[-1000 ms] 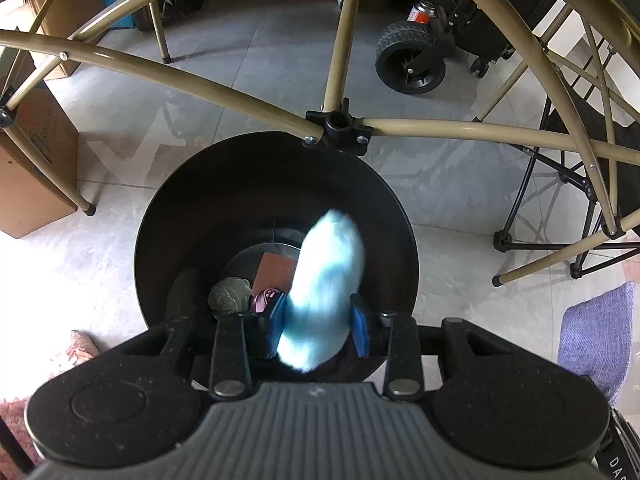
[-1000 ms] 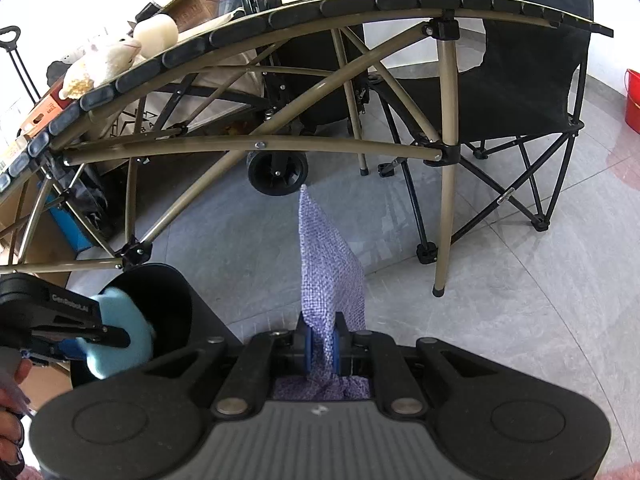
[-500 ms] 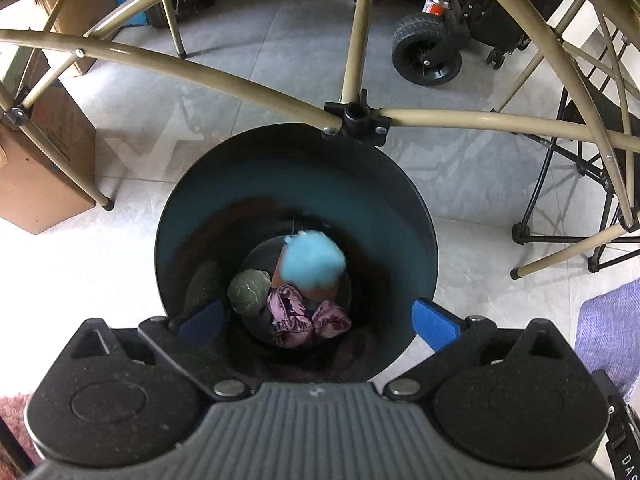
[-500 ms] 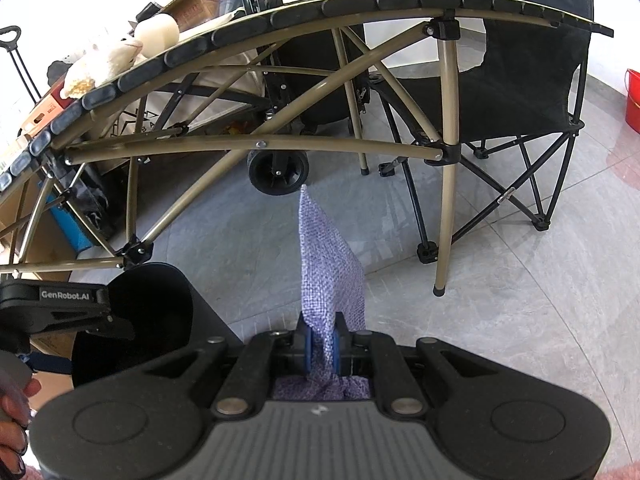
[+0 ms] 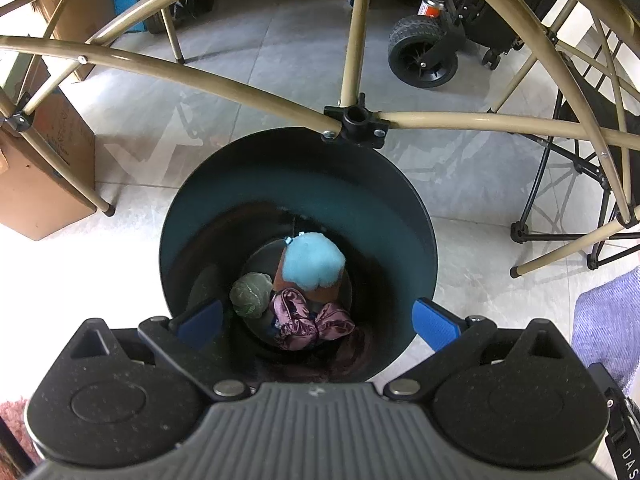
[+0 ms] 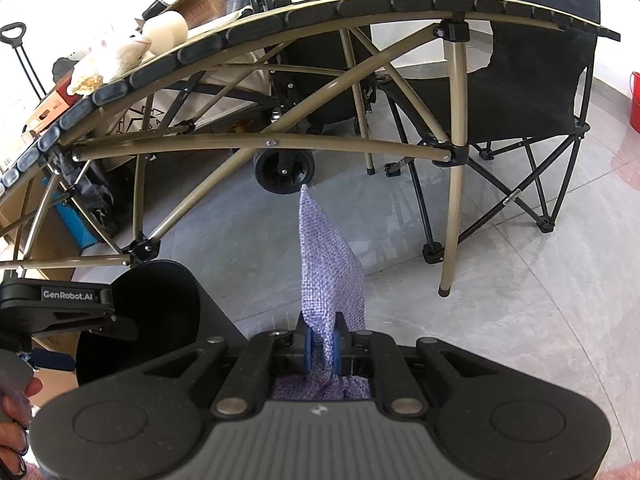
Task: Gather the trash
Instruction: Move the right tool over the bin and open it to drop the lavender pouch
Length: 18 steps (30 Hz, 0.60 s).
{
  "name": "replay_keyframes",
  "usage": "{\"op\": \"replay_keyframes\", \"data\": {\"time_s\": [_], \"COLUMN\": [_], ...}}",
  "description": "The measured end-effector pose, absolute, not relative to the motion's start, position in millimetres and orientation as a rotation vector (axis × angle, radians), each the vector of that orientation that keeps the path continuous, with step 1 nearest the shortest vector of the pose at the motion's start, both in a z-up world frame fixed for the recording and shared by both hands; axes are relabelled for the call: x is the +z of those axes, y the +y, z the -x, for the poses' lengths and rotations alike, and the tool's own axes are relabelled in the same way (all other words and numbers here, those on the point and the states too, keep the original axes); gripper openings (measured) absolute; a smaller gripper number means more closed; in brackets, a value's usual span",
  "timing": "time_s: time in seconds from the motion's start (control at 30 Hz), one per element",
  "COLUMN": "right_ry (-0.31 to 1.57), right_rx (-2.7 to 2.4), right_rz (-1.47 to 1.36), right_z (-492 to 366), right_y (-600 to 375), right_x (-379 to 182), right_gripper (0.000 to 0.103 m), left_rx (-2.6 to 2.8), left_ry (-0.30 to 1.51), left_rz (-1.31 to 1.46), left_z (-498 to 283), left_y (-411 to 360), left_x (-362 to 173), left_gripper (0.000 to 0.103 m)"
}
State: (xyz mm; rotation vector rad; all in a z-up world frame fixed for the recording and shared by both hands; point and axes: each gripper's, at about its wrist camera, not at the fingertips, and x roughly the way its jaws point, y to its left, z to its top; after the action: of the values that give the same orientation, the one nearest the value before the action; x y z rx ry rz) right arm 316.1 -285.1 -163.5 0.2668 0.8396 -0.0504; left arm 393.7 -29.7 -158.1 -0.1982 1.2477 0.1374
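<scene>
The left tongs (image 5: 316, 320) hang wide open and empty above a black bin (image 5: 416, 216). A fluffy blue ball (image 5: 314, 262) lies at the bin's bottom, at two o'clock from a pink wrapper (image 5: 308, 320). The right tongs (image 6: 322, 344) pinch a purple cloth (image 6: 328, 264).

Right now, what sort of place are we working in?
Probably a cluttered home storage or utility room: grey tiled floor, a black folding camp chair, stacked brown cardboard boxes and a tan-framed folding table.
</scene>
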Motion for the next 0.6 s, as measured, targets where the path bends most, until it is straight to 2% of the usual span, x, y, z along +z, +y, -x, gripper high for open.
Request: {"op": "replay_keyframes", "data": {"time_s": [0.6], "right_ry": [0.838], "right_rx": [0.039], "right_rz": [-0.208], "right_z": [-326.5], "right_y": [-238.3], "right_x": [-155.1], "right_gripper": [0.009], "left_rx": [0.149], "left_ry": [1.2], "left_rz": [0.221], "left_z": [-375.3], "left_y": [13.6], "left_x": [-137.2], "left_gripper": [0.103]}}
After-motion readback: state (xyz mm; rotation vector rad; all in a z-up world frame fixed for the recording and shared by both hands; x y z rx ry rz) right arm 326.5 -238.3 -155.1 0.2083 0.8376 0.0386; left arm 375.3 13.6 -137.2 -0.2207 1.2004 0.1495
